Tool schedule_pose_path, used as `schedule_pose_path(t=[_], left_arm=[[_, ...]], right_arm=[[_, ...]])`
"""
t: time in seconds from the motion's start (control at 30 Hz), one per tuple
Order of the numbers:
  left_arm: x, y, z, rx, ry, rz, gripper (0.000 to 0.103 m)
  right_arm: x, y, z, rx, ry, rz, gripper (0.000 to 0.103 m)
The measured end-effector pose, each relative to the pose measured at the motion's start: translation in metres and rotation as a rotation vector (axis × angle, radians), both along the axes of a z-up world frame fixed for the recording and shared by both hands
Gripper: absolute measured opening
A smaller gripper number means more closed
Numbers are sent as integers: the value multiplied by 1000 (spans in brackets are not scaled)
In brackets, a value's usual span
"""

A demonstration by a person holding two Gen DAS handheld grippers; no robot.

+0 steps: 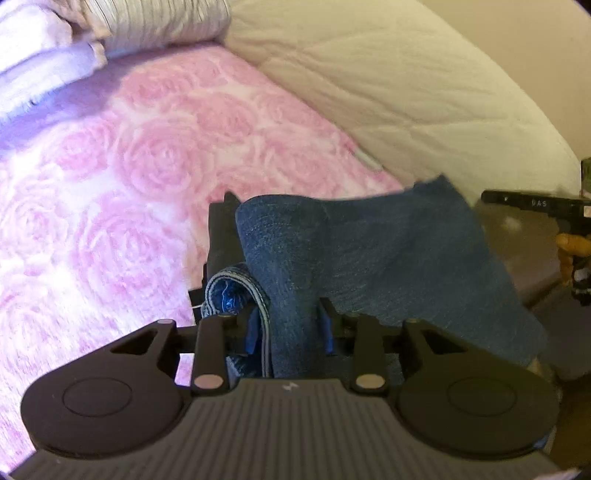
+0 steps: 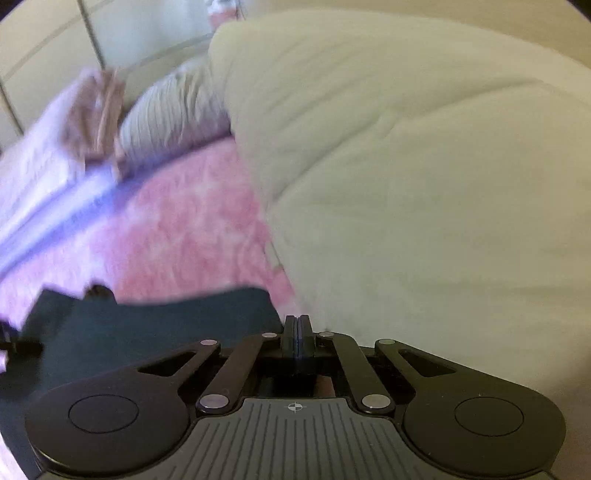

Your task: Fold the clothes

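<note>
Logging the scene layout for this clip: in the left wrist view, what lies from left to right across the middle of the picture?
Pink rose-patterned fleece blanket → dark blue denim garment in the left gripper → black right gripper at the far edge.

I see a pink rose-patterned blanket (image 1: 129, 166) across the left of the frame, a cream quilted duvet (image 1: 406, 85) at upper right, and a striped pillow (image 1: 159, 26) at the top.

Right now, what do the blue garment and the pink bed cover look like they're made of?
Blue garment: looks like denim, matte, with a speckled weave and a stitched, rolled hem. Pink bed cover: apparently plush fleece, soft and fuzzy, with an embossed rose pattern.
</note>
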State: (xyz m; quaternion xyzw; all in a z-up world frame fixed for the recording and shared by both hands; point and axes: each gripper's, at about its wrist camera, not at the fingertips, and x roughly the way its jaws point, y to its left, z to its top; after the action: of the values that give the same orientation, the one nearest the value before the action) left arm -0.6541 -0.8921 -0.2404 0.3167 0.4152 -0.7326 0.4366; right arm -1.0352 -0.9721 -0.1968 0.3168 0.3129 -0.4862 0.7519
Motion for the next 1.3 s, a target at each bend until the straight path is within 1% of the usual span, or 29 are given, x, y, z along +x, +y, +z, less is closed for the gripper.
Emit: schedule_pose_path(t=[0.1,0.17,0.23,0.27,0.3,0.37,0.4,0.43,0.47,0.5,0.53,0.57,0.63,0.67,0.7,0.73,0.77,0.8,0.83,0.87,0.93,0.97,1.03,1.1,1.17,1.23,1.3], left_arm=[[5,11,1,31,13,-4,34],[4,22,2,50,16,2,33],[5,38,4,45,20,1,33],[8,46,7,37,25,9,33],[11,54,10,27,31,18,33],[17,72,19,-15,34,26,34],[19,81,24,-48,15,17,36],[19,91,30,-91,-21,-8,41],[19,101,36,-133,-56,-33,45],[18,111,42,-177,-95,-63,46],[14,122,48,-229,-148,-111,52],[8,134,51,-283,-212,-162,58],[-6,155,52,-375,-330,-276,66],[-14,164,50,-411,-370,-339,76],[-22,173,47,-446,-407,-401,79],[-32,182,43,-479,-433,-460,81],[-41,190,38,-512,-459,-518,81],[-50,196,32,-541,-486,-570,82],[-61,201,27,-570,-517,-615,82],[-72,206,22,-601,-552,-655,90],[-87,209,14,-680,-634,-674,94],[-93,208,11,-714,-667,-681,93],[-100,203,11,-752,-722,-699,94],[-101,207,15,-775,-749,-717,94],[-101,213,14,-802,-788,-765,93],[-103,214,6,-802,-834,-814,93],[-109,208,-4,-787,-900,-851,87]], right_arm=[[13,20,12,-31,20,83,1],[27,41,22,-37,41,145,15],[41,68,31,-61,67,217,76],[49,83,36,-77,76,257,79],[59,99,39,-95,84,317,79],[87,132,44,-121,114,472,79],[100,149,44,-135,133,555,79],[114,168,41,-156,171,646,79],[126,187,35,-181,226,736,79],[139,204,26,-207,292,822,79],[152,218,13,-231,372,905,79],[163,230,-2,-254,452,973,79],[180,244,-34,-297,614,1059,79],[186,248,-46,-321,675,1074,79],[188,247,-52,-331,690,1066,79],[189,242,-52,-313,664,1038,67],[187,233,-46,-269,609,992,59],[185,224,-38,-224,556,940,46],[183,218,-31,-203,529,907,38],[181,214,-25,-194,515,891,37],[177,207,-16,-161,485,865,35],[176,205,-12,-152,474,858,34],[175,206,-5,-149,469,862,34],[173,204,0,-138,454,853,34],[171,202,3,-126,435,840,34],[173,202,9,-126,428,836,34],[174,201,12,-131,425,838,34]])
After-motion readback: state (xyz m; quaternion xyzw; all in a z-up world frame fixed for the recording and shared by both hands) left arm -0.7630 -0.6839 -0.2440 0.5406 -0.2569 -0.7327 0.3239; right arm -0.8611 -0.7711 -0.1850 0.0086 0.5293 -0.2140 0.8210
